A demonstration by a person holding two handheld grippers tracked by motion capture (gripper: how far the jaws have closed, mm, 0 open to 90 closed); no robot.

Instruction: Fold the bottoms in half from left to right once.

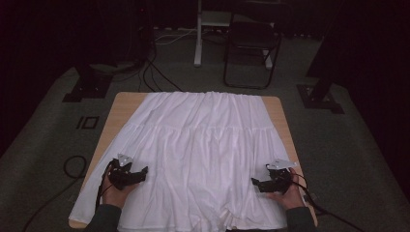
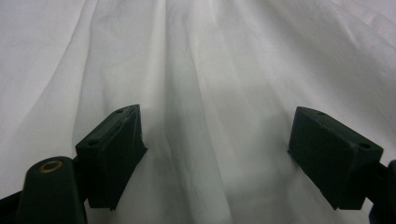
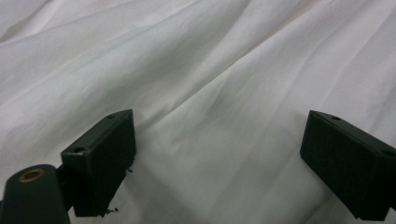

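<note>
Two open grippers rest on a white skirt spread flat on a wooden table.

The skirt covers nearly the whole tabletop, its gathered band along the far edge and its wide hem spilling off the near edge toward the person; soft folds run lengthwise down it. The left gripper sits on the skirt's left side near the hem, the right gripper on its right side, both pointing inward across the cloth. In each gripper view the jaws stand wide apart over smooth fabric with nothing between them. Placed level with each other at opposite sides, they look set to pinch both edges together, probably for a fold. A folding chair stands beyond the skirt's far edge.
</note>
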